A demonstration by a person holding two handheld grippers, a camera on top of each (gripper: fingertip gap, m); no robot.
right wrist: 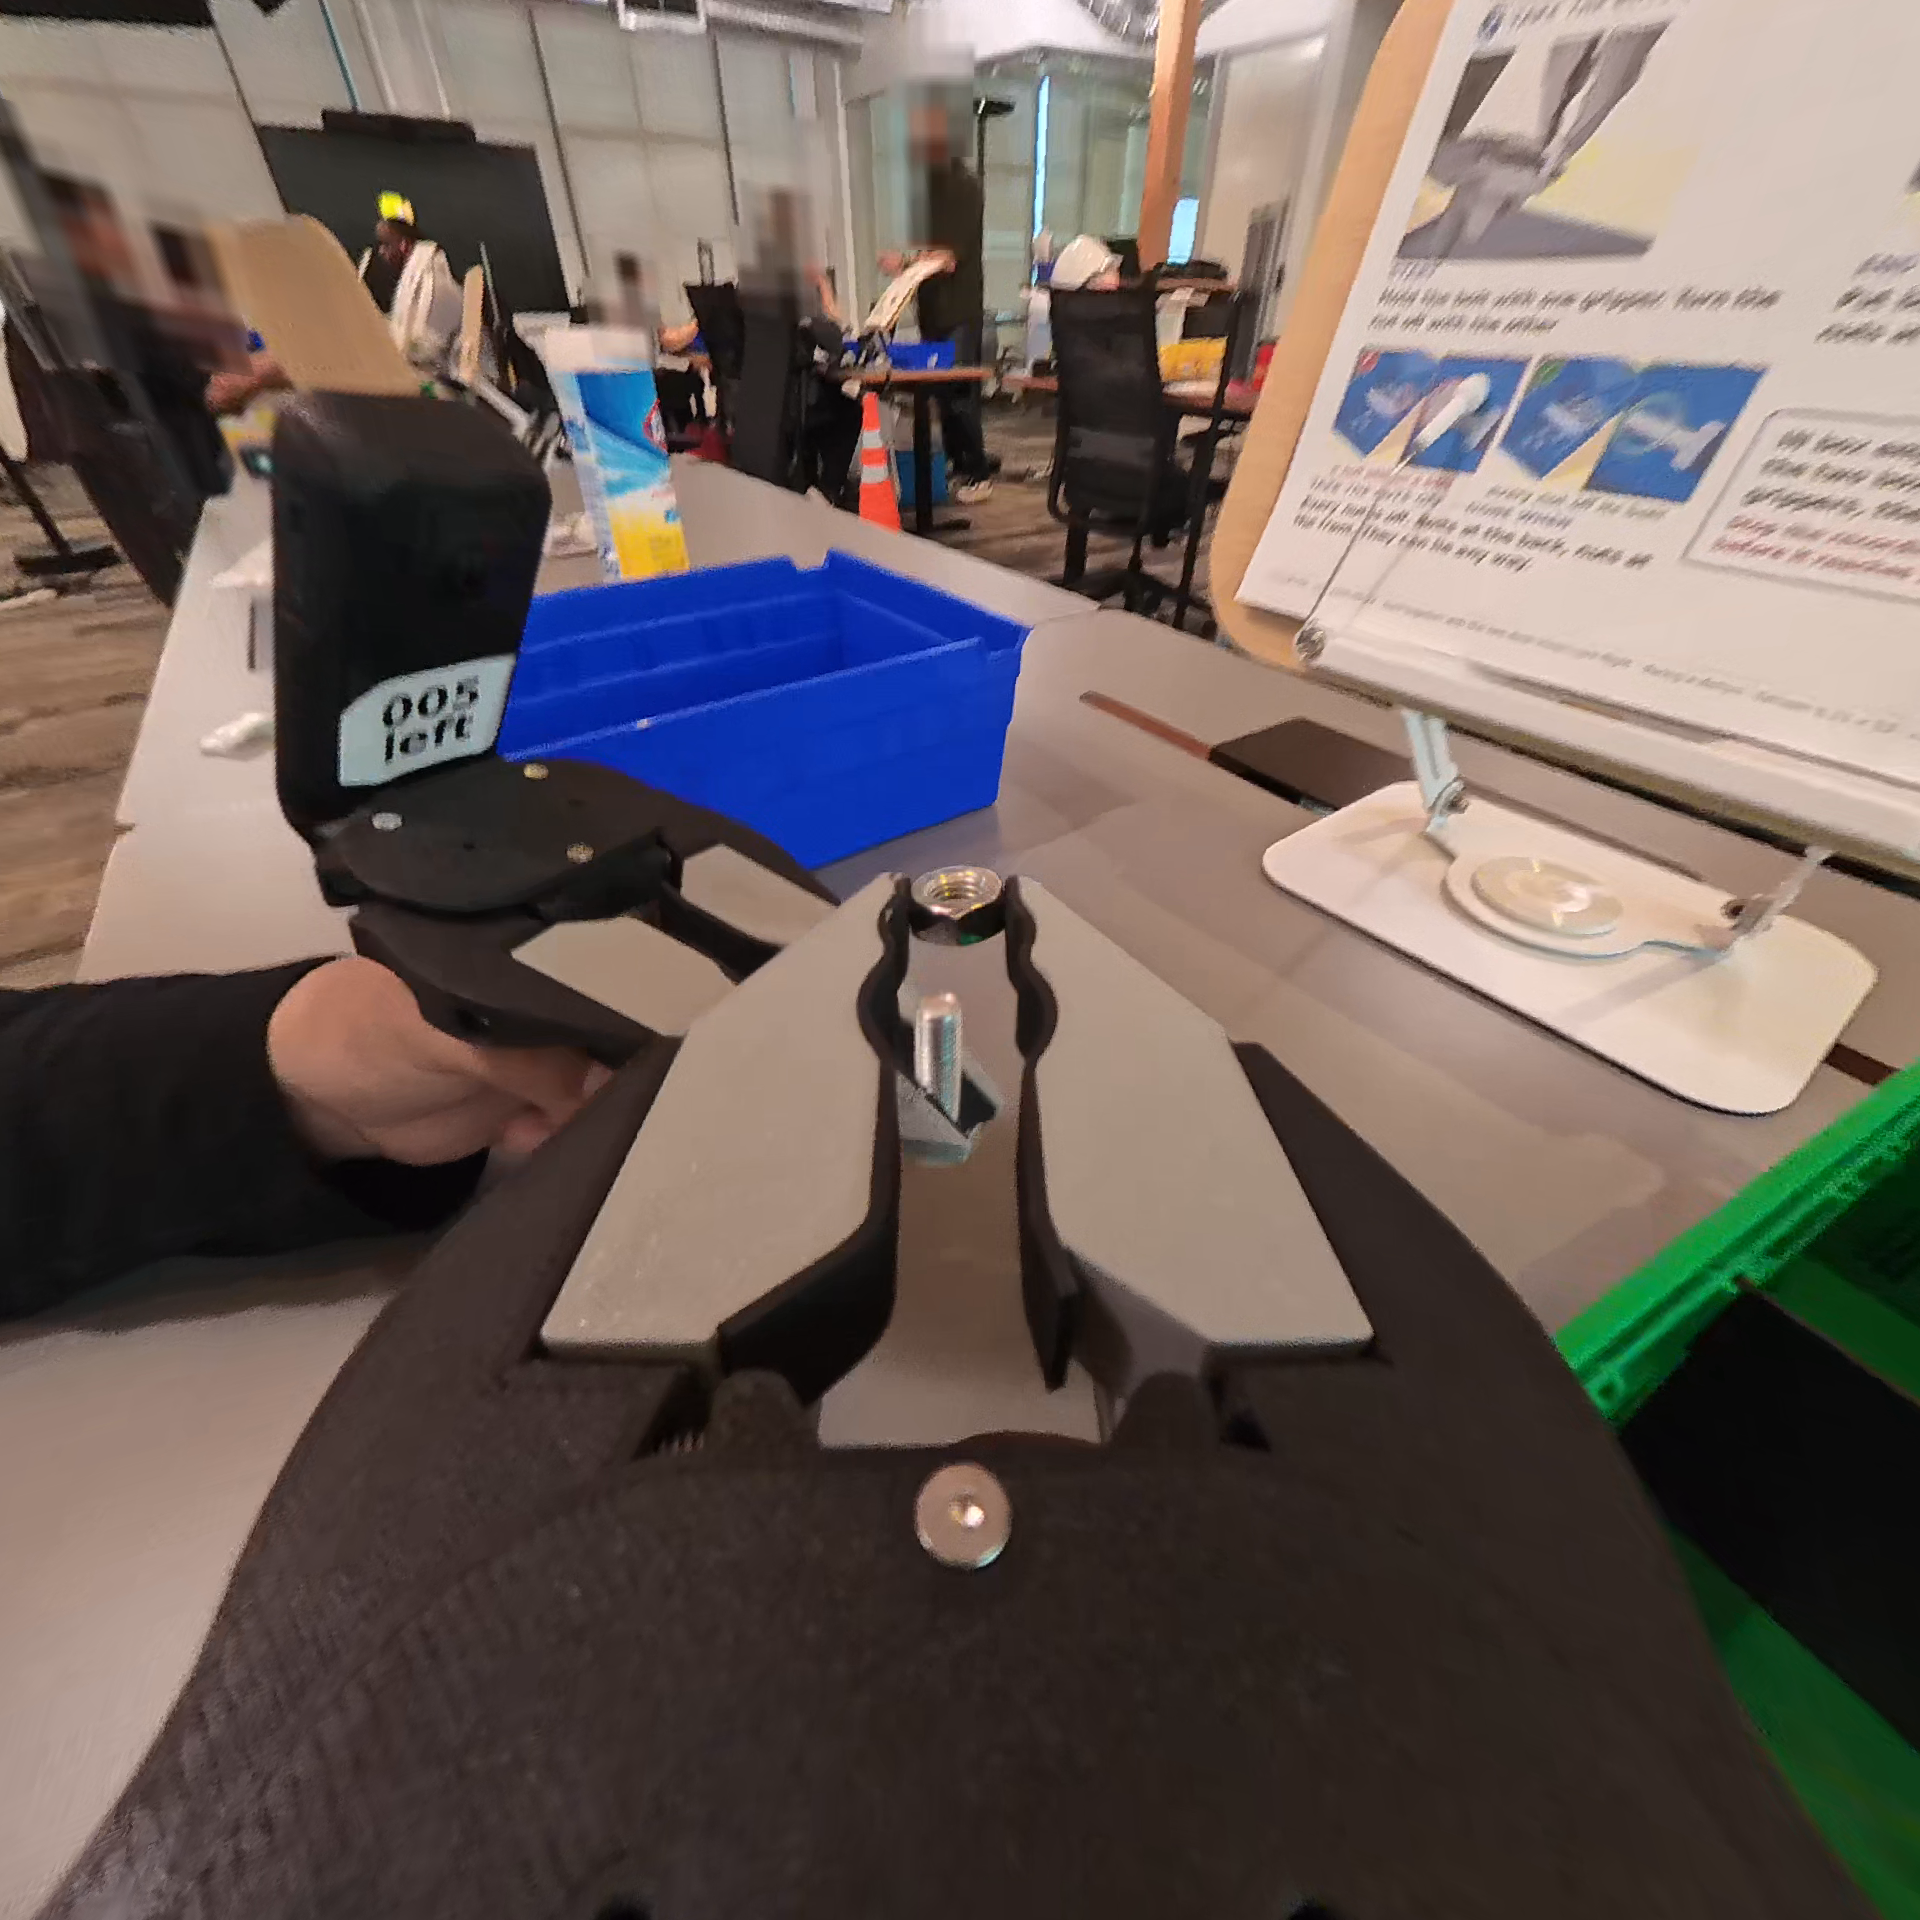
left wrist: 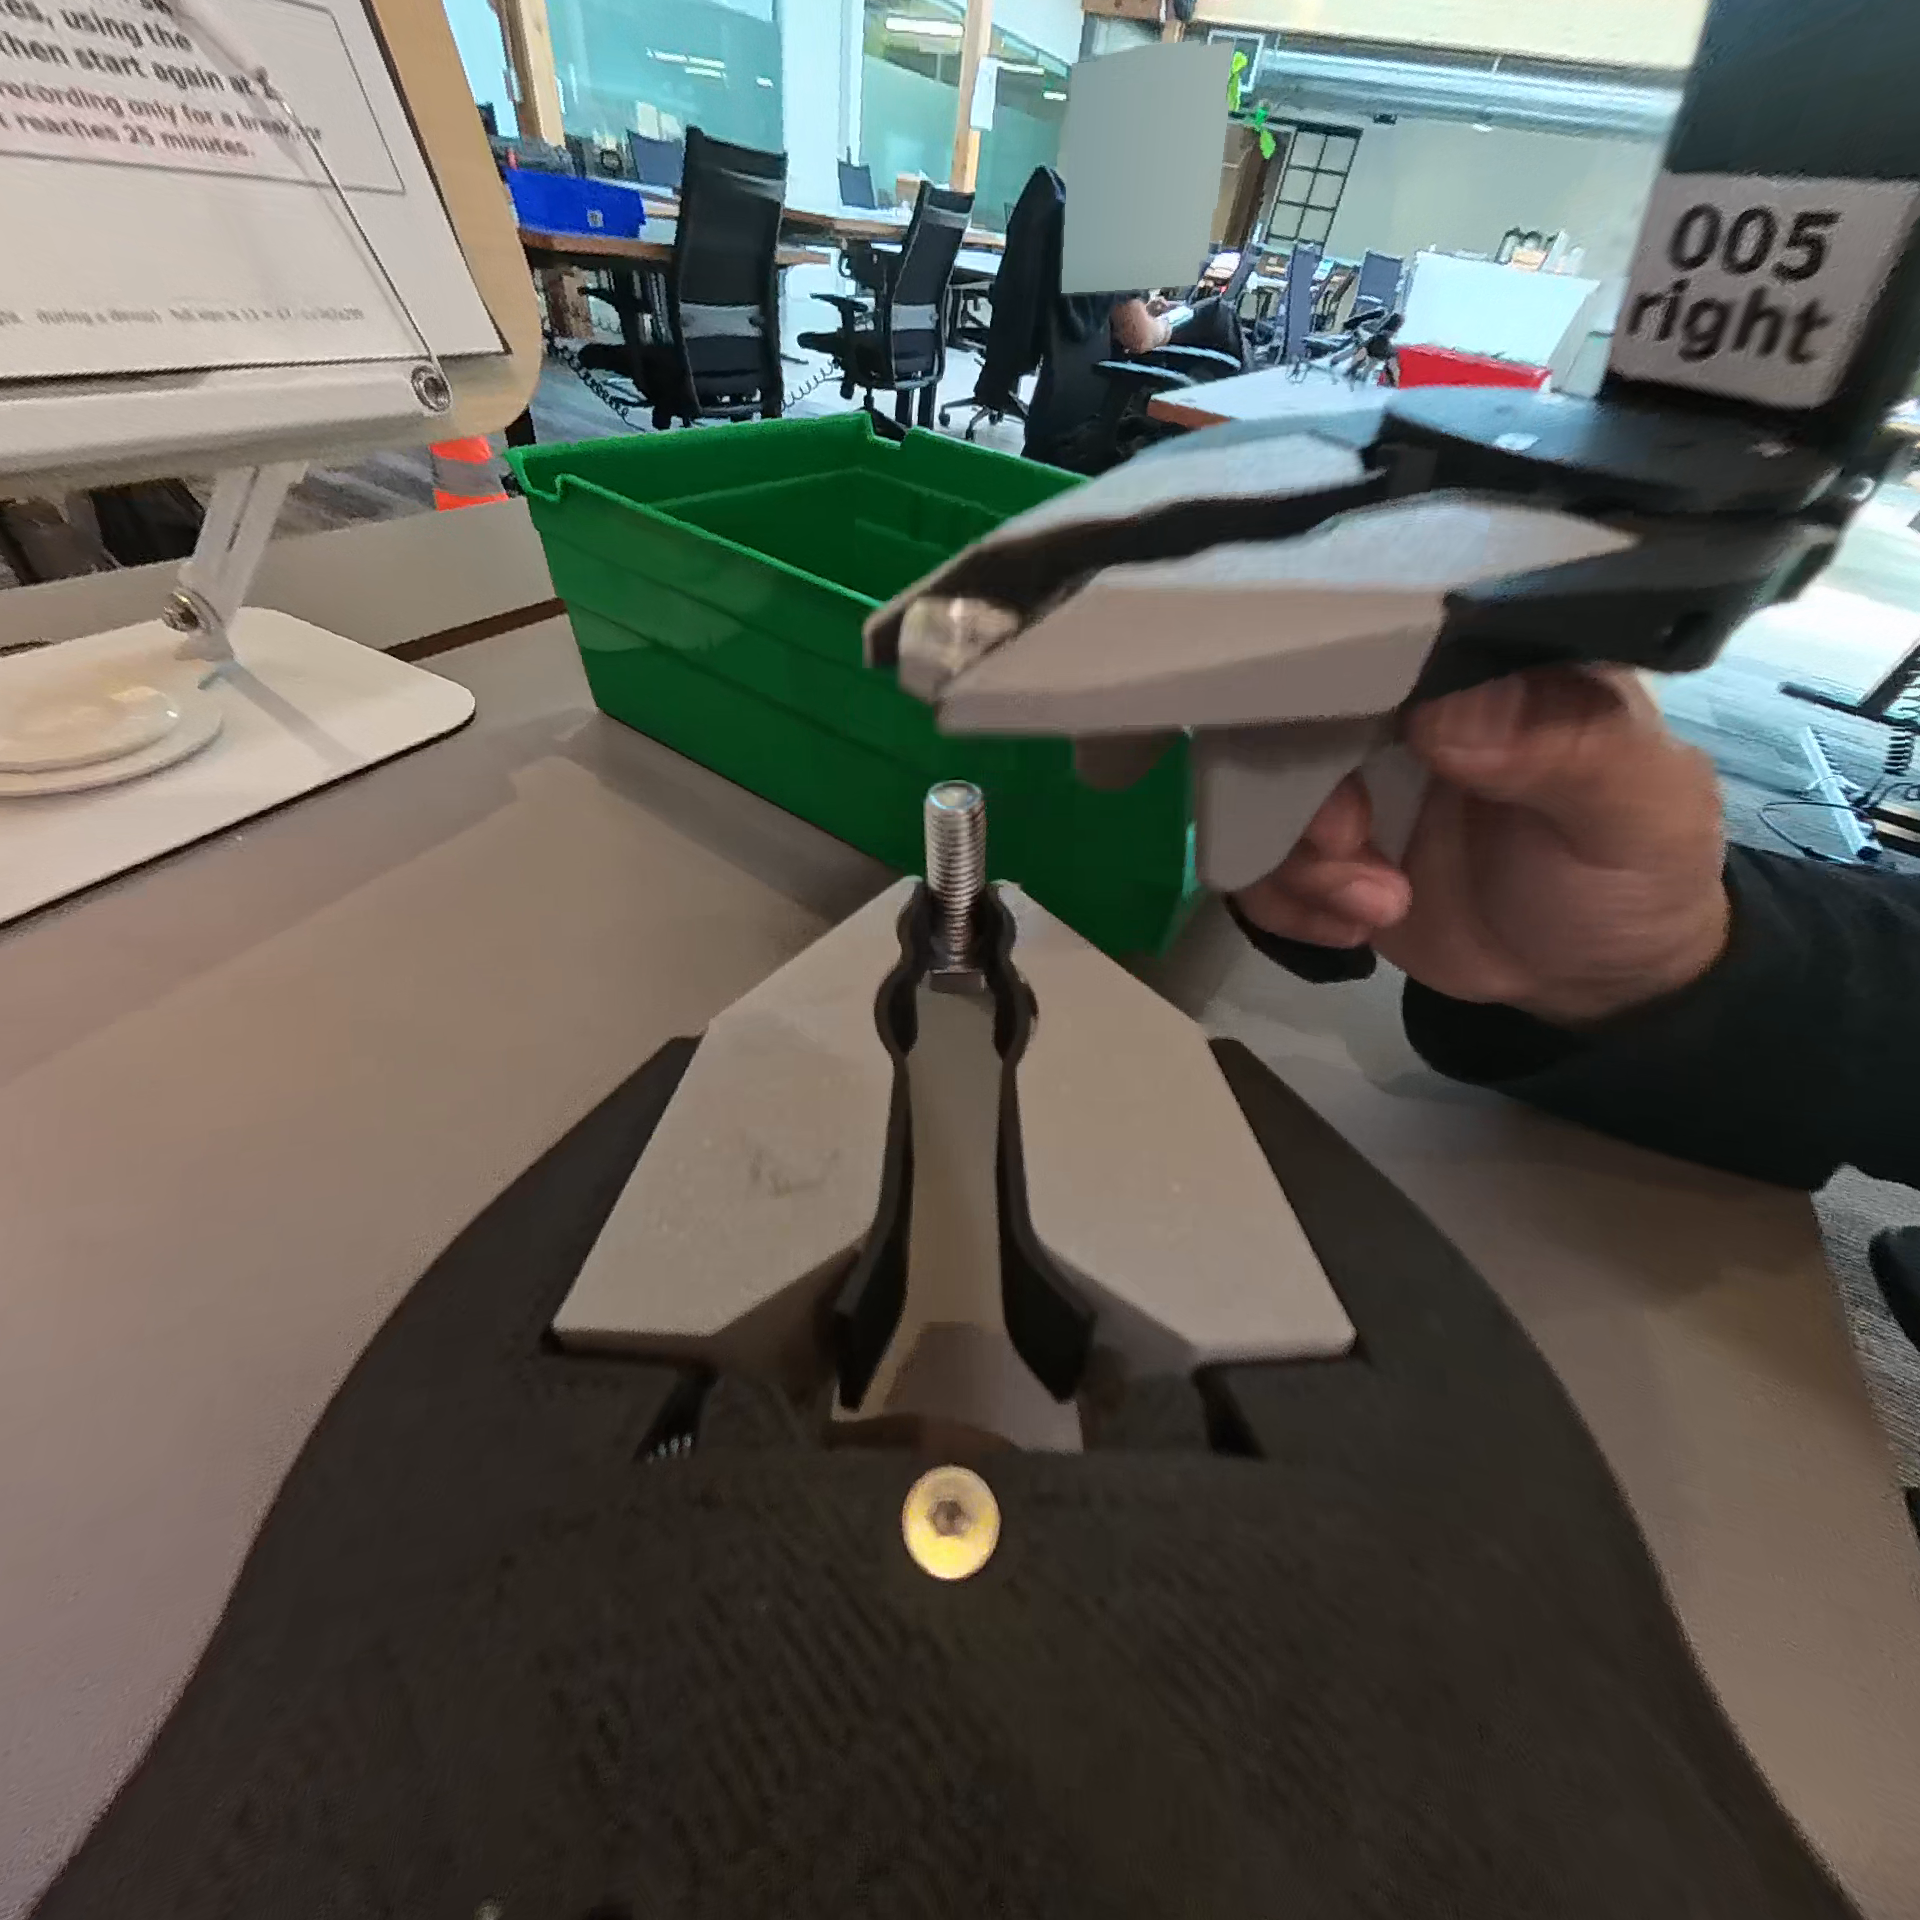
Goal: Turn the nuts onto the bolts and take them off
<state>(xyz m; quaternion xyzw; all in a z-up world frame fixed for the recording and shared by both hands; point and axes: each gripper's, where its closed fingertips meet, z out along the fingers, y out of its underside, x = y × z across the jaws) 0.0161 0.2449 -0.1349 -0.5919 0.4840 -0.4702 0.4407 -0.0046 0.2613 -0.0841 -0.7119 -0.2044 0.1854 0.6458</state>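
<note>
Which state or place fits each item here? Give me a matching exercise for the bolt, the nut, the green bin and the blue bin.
Items:
1. bolt
2. nut
3. green bin
4. blue bin

Descriptions:
A. pinched at the right gripper's tips
B. on the table behind the left gripper, seen in the right wrist view
C. held upright in the left gripper, thread bare
D. behind the bolt in the left wrist view

Pairs: 1-C, 2-A, 3-D, 4-B
</note>
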